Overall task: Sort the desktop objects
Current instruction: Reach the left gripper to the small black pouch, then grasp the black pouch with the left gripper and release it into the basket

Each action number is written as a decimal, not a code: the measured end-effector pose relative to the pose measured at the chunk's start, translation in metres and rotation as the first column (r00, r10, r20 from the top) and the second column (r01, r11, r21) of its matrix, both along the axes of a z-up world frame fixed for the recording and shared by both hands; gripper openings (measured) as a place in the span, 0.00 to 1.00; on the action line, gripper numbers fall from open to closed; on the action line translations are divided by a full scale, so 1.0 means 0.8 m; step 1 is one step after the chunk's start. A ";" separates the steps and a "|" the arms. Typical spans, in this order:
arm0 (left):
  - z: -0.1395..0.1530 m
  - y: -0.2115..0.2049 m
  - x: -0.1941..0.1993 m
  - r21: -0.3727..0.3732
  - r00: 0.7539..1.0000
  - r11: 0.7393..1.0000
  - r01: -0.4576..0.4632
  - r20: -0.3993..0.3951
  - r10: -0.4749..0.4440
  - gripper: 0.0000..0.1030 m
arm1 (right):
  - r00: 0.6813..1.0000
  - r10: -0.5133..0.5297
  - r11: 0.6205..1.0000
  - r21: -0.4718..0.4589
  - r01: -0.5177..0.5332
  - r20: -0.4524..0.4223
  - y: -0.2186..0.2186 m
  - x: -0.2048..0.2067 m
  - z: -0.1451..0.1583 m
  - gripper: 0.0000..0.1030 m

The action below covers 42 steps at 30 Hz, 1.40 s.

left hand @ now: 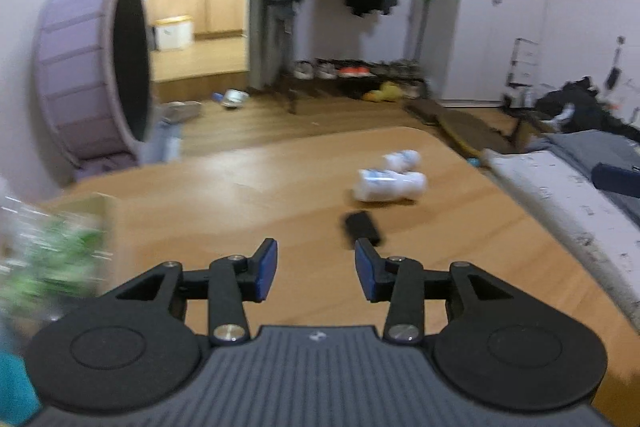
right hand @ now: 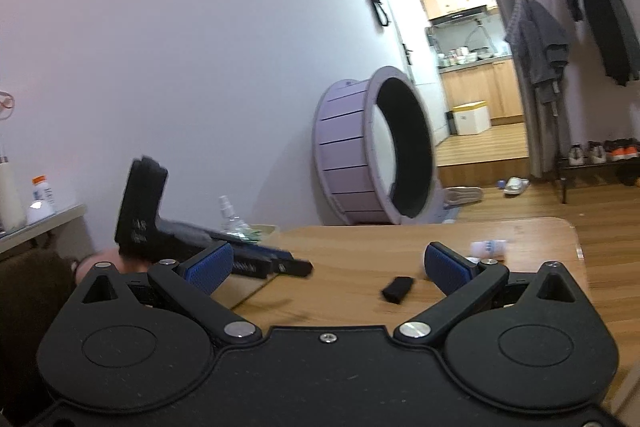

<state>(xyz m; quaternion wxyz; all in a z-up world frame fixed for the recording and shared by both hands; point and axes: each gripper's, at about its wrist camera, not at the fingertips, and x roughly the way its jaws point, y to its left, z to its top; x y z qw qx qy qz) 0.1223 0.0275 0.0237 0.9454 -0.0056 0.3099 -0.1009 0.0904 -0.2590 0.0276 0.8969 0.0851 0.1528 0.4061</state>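
Bottles (left hand: pixel 390 179) lie on wooden desk (left hand: pixel 260 179) near wheel (left hand: pixel 92 67).

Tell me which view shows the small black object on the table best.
The left wrist view: the small black object lies close ahead, though blurred. The right wrist view shows it smaller, between the open fingers.

Light wooden table (left hand: pixel 280 187), white blue-printed packets (left hand: pixel 390 184), small black block (left hand: pixel 362 227), lilac wheel (left hand: pixel 92 67), blue-padded black tongs (left hand: pixel 316 273)
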 end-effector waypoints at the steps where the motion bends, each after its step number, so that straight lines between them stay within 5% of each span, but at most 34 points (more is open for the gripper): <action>1: -0.008 -0.006 0.008 -0.013 1.000 1.000 0.005 -0.010 -0.005 0.40 | 1.000 0.003 1.000 0.005 -0.003 -0.018 -0.003 0.002 0.000 1.00; 18: -0.063 -0.055 0.086 0.009 0.997 1.000 0.011 -0.072 -0.010 0.40 | 0.996 -0.039 0.995 -0.094 0.031 -0.083 -0.003 0.014 -0.017 1.00; 23: -0.059 -0.051 0.076 0.003 0.999 1.000 0.022 -0.042 -0.022 0.14 | 0.997 -0.029 0.995 -0.098 0.021 -0.074 -0.001 0.014 -0.016 1.00; 32: -0.010 -0.008 -0.008 0.017 0.993 0.999 -0.043 0.109 0.041 0.08 | 0.998 -0.018 0.997 -0.070 0.013 -0.064 0.006 0.011 -0.012 1.00; 42: 0.032 0.083 -0.120 -0.016 0.949 0.975 -0.222 0.224 0.220 0.09 | 0.998 0.036 0.996 -0.073 -0.040 -0.056 0.039 0.006 -0.015 1.00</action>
